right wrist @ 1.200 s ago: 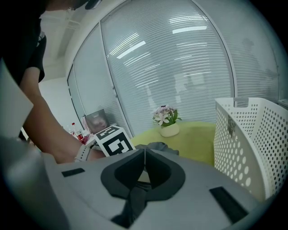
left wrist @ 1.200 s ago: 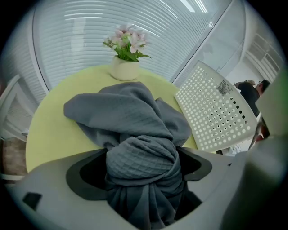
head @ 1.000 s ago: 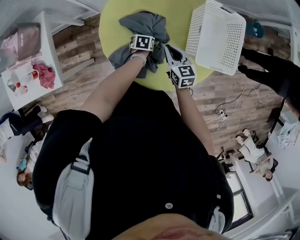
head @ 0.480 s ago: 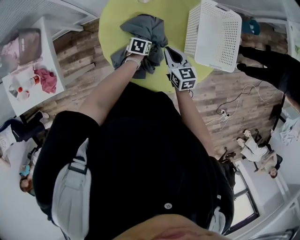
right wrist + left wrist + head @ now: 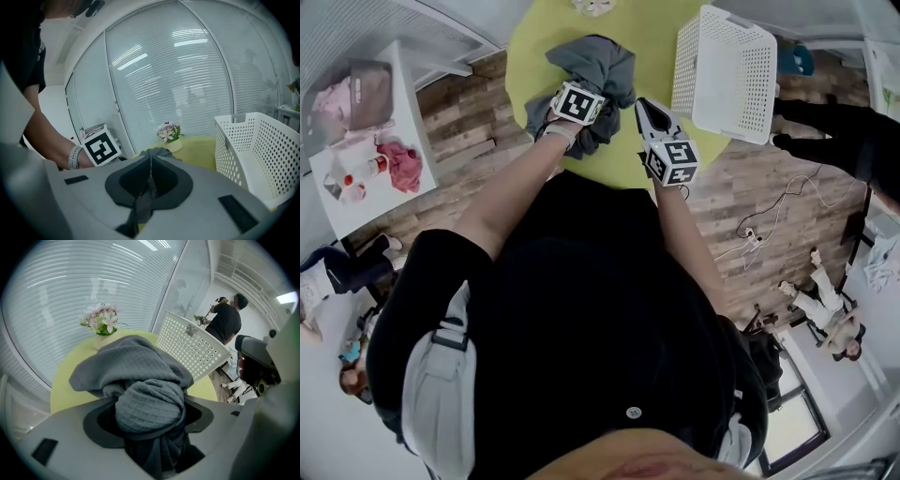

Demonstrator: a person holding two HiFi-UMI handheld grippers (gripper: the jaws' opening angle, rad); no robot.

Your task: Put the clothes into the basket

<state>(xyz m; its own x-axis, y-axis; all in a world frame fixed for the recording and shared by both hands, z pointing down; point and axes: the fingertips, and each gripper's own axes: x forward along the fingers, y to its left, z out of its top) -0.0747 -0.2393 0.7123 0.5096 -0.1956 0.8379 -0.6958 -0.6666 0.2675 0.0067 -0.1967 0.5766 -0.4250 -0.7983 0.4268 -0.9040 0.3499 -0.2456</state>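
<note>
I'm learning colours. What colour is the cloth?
The cloth is grey, clearest in the left gripper view.

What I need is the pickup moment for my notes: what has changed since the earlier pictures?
The left gripper has just been closing its jaws onto the grey garment; with the right gripper pinching an edge, both have raised it, bunched tighter. The white basket stayed on the yellow table.
</note>
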